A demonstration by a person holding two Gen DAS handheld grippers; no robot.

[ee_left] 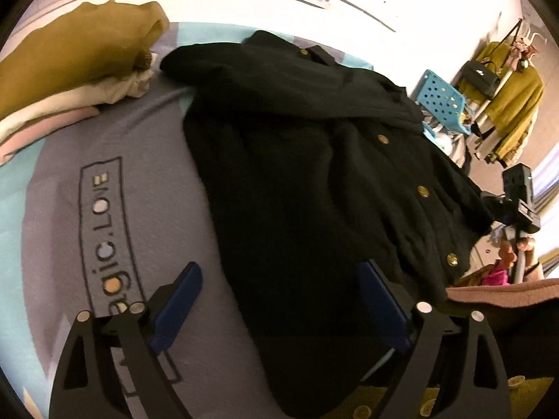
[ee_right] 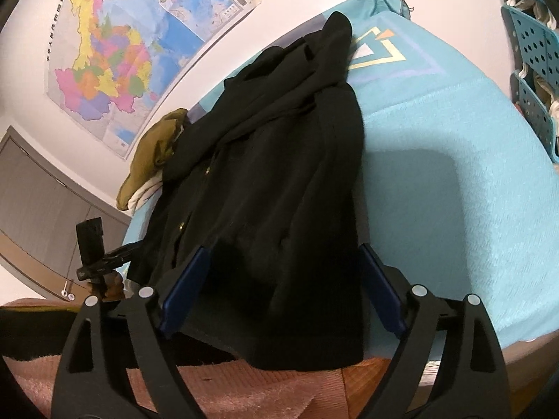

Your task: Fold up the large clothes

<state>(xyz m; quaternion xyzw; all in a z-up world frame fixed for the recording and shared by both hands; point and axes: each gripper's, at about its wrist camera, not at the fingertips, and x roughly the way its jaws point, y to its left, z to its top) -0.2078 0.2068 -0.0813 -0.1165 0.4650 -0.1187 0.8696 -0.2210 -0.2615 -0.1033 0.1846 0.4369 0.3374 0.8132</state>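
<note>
Both my left gripper (ee_left: 279, 302) and right gripper (ee_right: 284, 288) are spread wide over one black woolly coat (ee_left: 314, 174) with four gold buttons (ee_left: 423, 191).

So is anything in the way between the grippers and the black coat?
Nothing visible. The black coat lies spread on the blue blanket, and both the left gripper and right gripper sit right at its near hem, jaws open. The folded clothes pile lies off to the side.
</note>
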